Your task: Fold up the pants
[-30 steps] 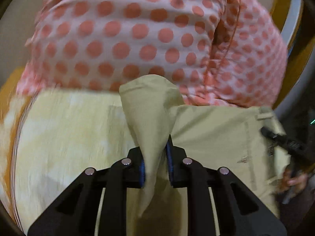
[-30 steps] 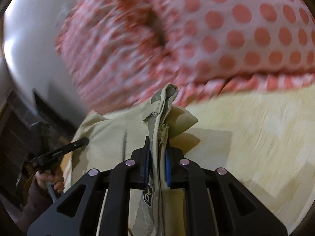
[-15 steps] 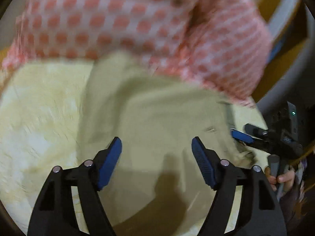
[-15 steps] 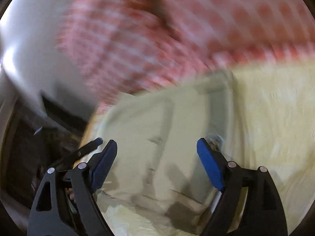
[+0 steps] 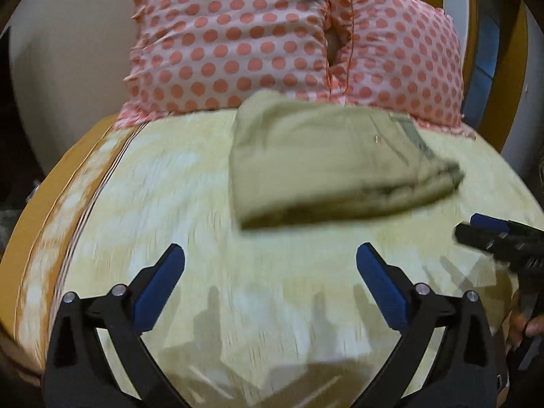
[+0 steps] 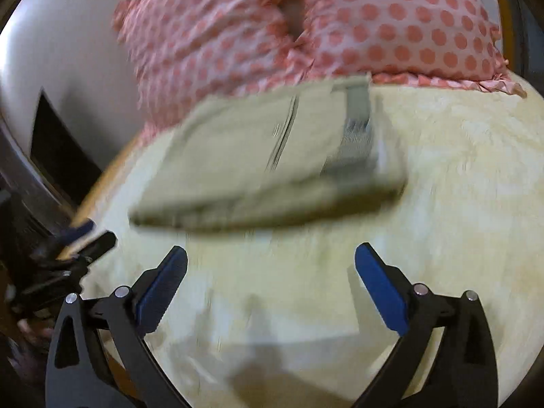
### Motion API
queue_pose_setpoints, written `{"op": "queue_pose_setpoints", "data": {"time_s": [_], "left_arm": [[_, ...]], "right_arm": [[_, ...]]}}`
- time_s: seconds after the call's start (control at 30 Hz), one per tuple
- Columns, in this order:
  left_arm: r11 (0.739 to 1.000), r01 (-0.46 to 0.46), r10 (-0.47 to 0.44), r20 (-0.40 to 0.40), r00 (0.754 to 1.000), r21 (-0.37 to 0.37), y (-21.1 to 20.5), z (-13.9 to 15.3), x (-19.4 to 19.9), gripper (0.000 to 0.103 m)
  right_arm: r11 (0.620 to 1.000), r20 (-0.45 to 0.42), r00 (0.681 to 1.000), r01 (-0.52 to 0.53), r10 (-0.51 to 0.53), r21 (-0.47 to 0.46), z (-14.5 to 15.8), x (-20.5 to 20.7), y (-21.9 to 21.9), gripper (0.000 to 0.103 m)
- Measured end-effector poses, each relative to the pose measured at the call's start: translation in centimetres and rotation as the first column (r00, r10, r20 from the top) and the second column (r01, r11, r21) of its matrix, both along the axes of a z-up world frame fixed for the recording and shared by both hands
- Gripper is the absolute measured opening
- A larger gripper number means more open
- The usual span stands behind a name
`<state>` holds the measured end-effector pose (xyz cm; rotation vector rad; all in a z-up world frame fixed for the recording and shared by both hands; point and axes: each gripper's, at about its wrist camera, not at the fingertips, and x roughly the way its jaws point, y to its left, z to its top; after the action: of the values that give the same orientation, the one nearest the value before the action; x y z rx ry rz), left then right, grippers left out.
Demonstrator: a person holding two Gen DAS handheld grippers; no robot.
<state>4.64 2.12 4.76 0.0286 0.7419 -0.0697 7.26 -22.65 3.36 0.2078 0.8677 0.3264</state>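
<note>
The khaki pants (image 5: 326,159) lie folded in a flat rectangle on the pale yellow bed cover (image 5: 170,204), their far edge against the pillows. They also show in the right wrist view (image 6: 272,163), blurred. My left gripper (image 5: 270,265) is open and empty, held back from the pants' near edge. My right gripper (image 6: 271,265) is open and empty too, also short of the pants. The right gripper's fingers (image 5: 489,234) show at the right edge of the left wrist view; the left gripper's fingers (image 6: 85,238) show at the left of the right wrist view.
Two pink pillows with coral dots (image 5: 255,40) lean against the wall behind the pants, also in the right wrist view (image 6: 391,23). The bed's orange edge (image 5: 40,210) runs along the left. A wooden frame (image 5: 469,34) stands at the far right.
Both grippers let go of the pants' edges, opened wide and pulled back toward me. The pants now lie folded on the bed.
</note>
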Motion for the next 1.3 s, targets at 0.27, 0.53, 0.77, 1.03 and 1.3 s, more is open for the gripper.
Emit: {"op": "queue_pose_setpoints", "data": {"time_s": [0.27, 0.53, 0.77, 1.03, 1.3], "left_arm": [[0.995, -0.062, 0.064, -0.031, 0.997, 0.073, -1.8, -3.3, -1.5, 0.101], [0.997, -0.08, 0.079, 0.025, 0.997, 0.015, -1.1, -3.9, -2.4, 0.101], [0.997, -0.074, 0.073, 0.044, 0.996, 0.015, -1.3, -4.0, -2.7, 0.101], [0.997, -0.073, 0.073, 0.049, 0.996, 0.016, -1.3, -4.0, -2.7, 0.101], [0.997, -0.073, 0.072, 0.049, 0.996, 0.015, -1.2, -4.0, -2.7, 0.101]], "right_arm": [[0.96, 0.137, 0.988, 0.108, -0.074, -0.258, -1.7, -3.5, 3.8, 0.102], [0.961, 0.227, 0.968, 0.161, -0.108, -0.227, -2.3, -4.9, 3.7, 0.102], [0.96, 0.229, 0.967, 0.161, -0.108, -0.228, -2.2, -5.0, 3.7, 0.102], [0.96, 0.229, 0.968, 0.16, -0.107, -0.228, -2.3, -5.0, 3.7, 0.102], [0.961, 0.229, 0.968, 0.159, -0.106, -0.228, -2.3, -5.0, 3.7, 0.102]]}}
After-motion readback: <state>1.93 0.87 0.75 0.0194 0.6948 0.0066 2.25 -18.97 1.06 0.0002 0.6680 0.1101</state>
